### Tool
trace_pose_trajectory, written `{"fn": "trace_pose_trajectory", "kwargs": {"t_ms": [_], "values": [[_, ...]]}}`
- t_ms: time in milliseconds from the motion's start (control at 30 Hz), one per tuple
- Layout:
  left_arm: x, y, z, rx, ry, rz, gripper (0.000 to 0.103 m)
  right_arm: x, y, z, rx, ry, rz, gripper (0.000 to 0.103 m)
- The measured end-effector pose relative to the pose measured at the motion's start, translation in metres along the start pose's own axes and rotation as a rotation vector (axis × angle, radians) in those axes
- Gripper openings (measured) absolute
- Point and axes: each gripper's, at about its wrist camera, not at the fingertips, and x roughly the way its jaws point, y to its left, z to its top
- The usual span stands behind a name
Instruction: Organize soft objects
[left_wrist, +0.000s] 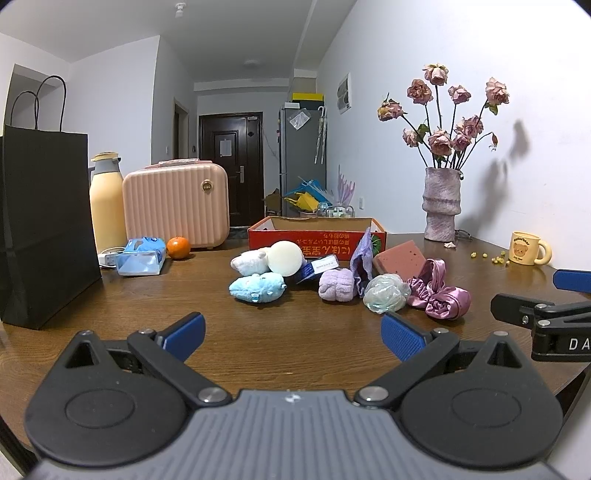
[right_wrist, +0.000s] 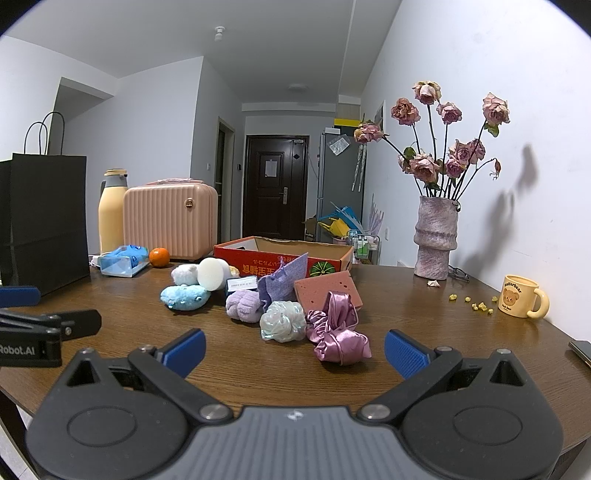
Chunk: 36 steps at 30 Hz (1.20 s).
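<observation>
Both claws hover low over the near edge of a brown wooden tabletop (left_wrist: 288, 332), side by side and apart from the objects. The left claw (left_wrist: 293, 334) is spread wide with nothing between its blue pads, and the right claw (right_wrist: 294, 347) is likewise wide and holds nothing. The soft things lie in a loose cluster in the middle of the tabletop, in front of a red cardboard box (left_wrist: 314, 238) that stands open at the far side. At the left of the cluster a blue plush toy (left_wrist: 257, 288) lies flat with a white plush toy (left_wrist: 249, 261) just behind it and a round white sponge (left_wrist: 285, 257) leaning against them. Further right sits a lilac fuzzy bundle (left_wrist: 337, 285), with a purple cloth pouch (left_wrist: 361, 260) standing tilted behind it. A pale mesh bath puff (right_wrist: 283, 321) rests nearest the right claw, touching a pink satin scrunchie (right_wrist: 338, 334) on its right, and a reddish-brown sponge block (right_wrist: 327, 291) leans behind them. Off to the left stand a black paper bag (left_wrist: 44, 229), a cream flask (left_wrist: 107, 206), a pink ribbed case (left_wrist: 176, 205), a blue tissue pack (left_wrist: 142, 256) and an orange (left_wrist: 178, 247). At the right by the wall are a vase of dried roses (right_wrist: 436, 236) and a yellow mug (right_wrist: 521, 301).
</observation>
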Motion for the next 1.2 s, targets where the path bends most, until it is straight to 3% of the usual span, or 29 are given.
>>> {"fn": "trace_pose_trajectory", "kwargs": {"t_ms": [1200], "values": [[0.0001, -0.0029, 0.0029, -0.006, -0.003, 0.000, 0.103, 0.0056, -0.0070, 0.0085, 0.005, 0.008, -0.003, 0.103]]}}
